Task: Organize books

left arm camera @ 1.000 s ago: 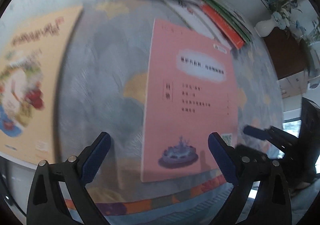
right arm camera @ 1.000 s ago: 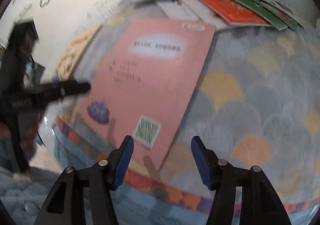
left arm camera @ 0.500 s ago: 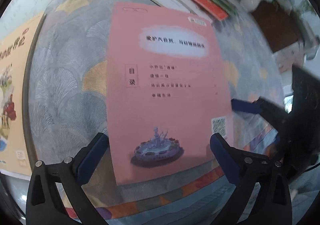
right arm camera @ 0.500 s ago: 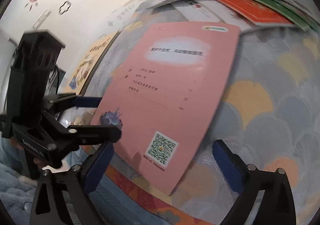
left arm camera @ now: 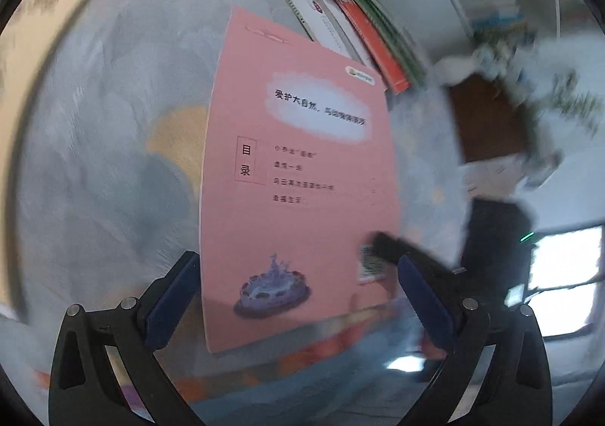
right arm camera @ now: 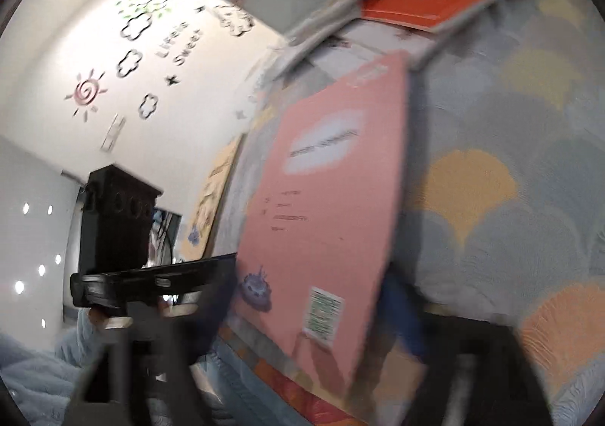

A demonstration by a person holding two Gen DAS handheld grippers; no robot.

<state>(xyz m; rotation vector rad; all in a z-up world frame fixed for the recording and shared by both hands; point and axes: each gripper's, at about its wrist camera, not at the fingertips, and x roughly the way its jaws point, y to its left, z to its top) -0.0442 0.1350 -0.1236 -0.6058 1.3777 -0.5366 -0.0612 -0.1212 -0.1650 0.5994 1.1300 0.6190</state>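
A thin pink book (left arm camera: 298,176) lies on the patterned cloth, its near end at the table's front edge. In the right wrist view the pink book (right arm camera: 332,214) looks tilted, its right edge raised. My left gripper (left arm camera: 295,297) is open, its blue pads either side of the book's near end. My right gripper (right arm camera: 302,316) is blurred; its jaws straddle the book's near corner by the QR code, and the right gripper's finger (left arm camera: 393,248) lies over that corner. A fanned pile of books (left arm camera: 340,2) lies at the back.
A large yellow picture book (left arm camera: 34,59) lies at the left of the table. The cloth (right arm camera: 491,180) has grey, yellow and orange scallops. A dark cabinet with a white vase (left arm camera: 487,115) stands right of the table. A wall with decals (right arm camera: 132,59) is left.
My right gripper has moved in onto the pink book's near right corner, and that side of the book now looks lifted. The left gripper has shifted left and stays open.
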